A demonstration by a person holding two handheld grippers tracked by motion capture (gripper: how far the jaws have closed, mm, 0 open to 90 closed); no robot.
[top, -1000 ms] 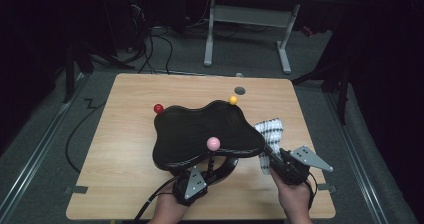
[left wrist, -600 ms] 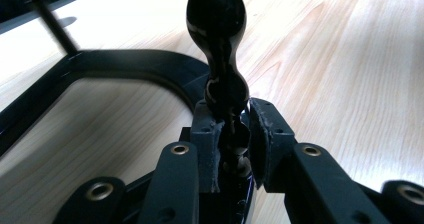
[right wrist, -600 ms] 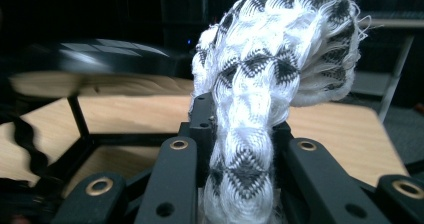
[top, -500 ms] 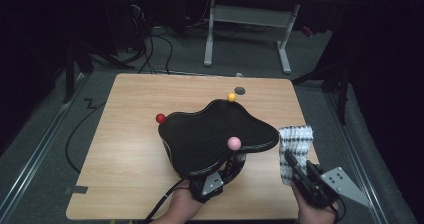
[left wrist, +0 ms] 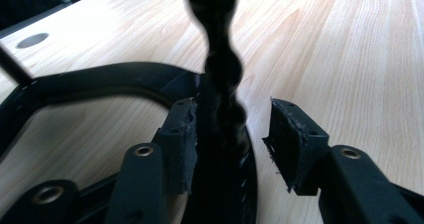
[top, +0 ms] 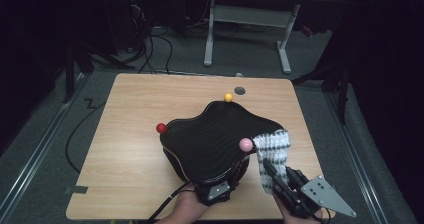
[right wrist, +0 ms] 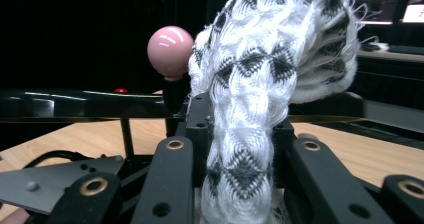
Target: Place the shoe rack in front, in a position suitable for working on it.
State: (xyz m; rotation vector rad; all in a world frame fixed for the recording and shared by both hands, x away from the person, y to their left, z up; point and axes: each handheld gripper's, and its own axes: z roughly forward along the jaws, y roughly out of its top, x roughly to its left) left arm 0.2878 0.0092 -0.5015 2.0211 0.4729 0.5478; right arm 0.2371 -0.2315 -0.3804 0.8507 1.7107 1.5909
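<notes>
Near the table's front right edge: right gripper (top: 272,176), jaws clamped on a black-and-white knitted cloth (top: 272,151) draped against a black wavy-topped stand (top: 215,134) beside its pink ball (top: 245,144). At the stand's base: left gripper (left wrist: 232,134), jaws parted around a black post (left wrist: 220,69), one pad touching it.

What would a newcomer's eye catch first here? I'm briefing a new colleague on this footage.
A wavy black stand near the table's middle, tipped with a red ball, a yellow ball and a pink ball. At its right edge, the right tongs grip a black-and-white knitted cloth. The left tongs straddle the stand's post.
</notes>
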